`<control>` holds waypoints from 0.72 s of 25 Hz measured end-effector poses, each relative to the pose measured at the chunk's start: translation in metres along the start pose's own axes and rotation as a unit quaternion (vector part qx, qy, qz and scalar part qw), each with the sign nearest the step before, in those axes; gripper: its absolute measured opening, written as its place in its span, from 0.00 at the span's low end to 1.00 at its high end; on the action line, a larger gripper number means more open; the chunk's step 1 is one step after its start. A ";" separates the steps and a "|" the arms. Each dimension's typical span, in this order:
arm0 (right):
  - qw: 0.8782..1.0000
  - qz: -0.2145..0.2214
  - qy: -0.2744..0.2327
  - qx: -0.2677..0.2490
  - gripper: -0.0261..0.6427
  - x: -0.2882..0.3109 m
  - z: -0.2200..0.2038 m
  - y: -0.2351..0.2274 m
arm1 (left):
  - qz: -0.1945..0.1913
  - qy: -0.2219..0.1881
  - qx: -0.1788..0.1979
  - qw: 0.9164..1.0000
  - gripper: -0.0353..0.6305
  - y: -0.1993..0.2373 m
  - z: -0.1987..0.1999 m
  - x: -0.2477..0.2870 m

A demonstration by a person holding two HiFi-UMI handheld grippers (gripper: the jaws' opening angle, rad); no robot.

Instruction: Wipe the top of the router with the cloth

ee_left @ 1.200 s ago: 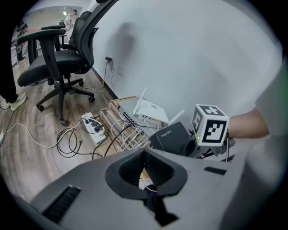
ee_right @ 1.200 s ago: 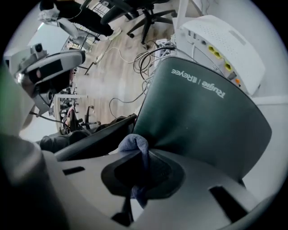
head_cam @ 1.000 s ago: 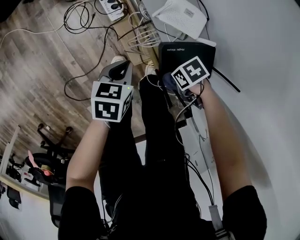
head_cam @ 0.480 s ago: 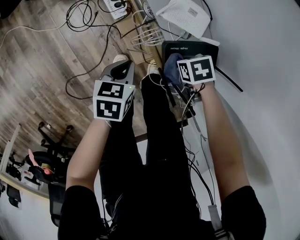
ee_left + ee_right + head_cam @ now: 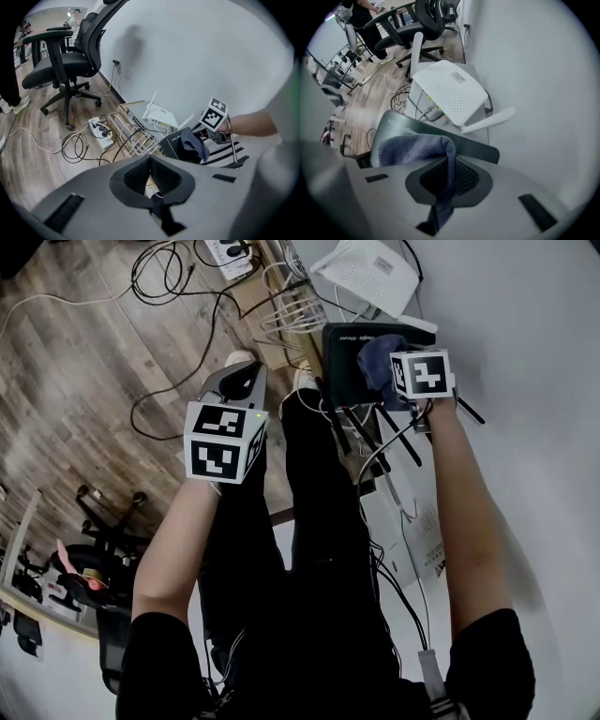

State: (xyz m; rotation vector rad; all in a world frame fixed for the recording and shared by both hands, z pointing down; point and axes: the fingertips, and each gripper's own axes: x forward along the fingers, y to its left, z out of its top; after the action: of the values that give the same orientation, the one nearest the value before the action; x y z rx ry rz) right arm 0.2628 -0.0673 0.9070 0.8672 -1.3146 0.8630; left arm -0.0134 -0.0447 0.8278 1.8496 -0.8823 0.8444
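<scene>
A black router point(image 5: 342, 362) lies flat by the white wall, its black antennas pointing back toward me. A dark blue cloth point(image 5: 375, 362) rests on its top. My right gripper point(image 5: 401, 373) is shut on the cloth and holds it over the router's right half. In the right gripper view the cloth point(image 5: 412, 147) bunches ahead of the right gripper point(image 5: 447, 180) and covers part of the black router point(image 5: 393, 123). My left gripper point(image 5: 236, 385) hangs off to the left above the wooden floor, shut and empty. The left gripper view shows the router point(image 5: 171, 143) and cloth point(image 5: 193, 144) from the side.
A white router point(image 5: 367, 273) with white antennas lies just beyond the black one. A wire rack with cables point(image 5: 291, 315) and a power strip point(image 5: 225, 254) sit on the floor to the left. An office chair point(image 5: 65, 61) stands farther off. The wall point(image 5: 525, 381) is close on the right.
My right gripper has slid the cloth from the router's near left edge rightward and a little farther across its top. The left gripper has stayed where it was.
</scene>
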 end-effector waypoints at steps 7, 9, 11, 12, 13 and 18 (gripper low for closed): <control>0.996 -0.086 0.027 -0.023 0.05 0.008 -0.018 -0.047 | -0.003 0.001 0.001 1.000 0.06 -0.001 0.001 0.004; 0.992 -0.108 0.043 -0.041 0.05 0.009 -0.024 -0.054 | -0.005 0.001 0.000 1.000 0.06 -0.003 0.002 0.005; 0.988 -0.126 0.062 -0.066 0.05 0.009 -0.029 -0.058 | -0.007 0.002 0.002 1.000 0.06 -0.003 0.003 0.005; 0.986 -0.132 0.073 -0.077 0.05 0.009 -0.032 -0.059 | -0.007 0.002 0.003 1.000 0.06 -0.002 0.003 0.005; 0.983 -0.136 0.086 -0.086 0.05 0.010 -0.035 -0.058 | -0.007 0.003 0.003 1.000 0.06 -0.002 0.002 0.005; 0.968 -0.130 0.168 -0.133 0.05 0.012 -0.060 -0.047 | -0.004 0.002 -0.003 1.000 0.06 0.001 0.004 0.005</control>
State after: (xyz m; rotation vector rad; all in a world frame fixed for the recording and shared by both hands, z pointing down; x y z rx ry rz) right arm 0.3311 -0.0334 0.9132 0.6308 -0.9659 0.5800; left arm -0.0112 -0.0498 0.8312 1.8455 -0.8738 0.8393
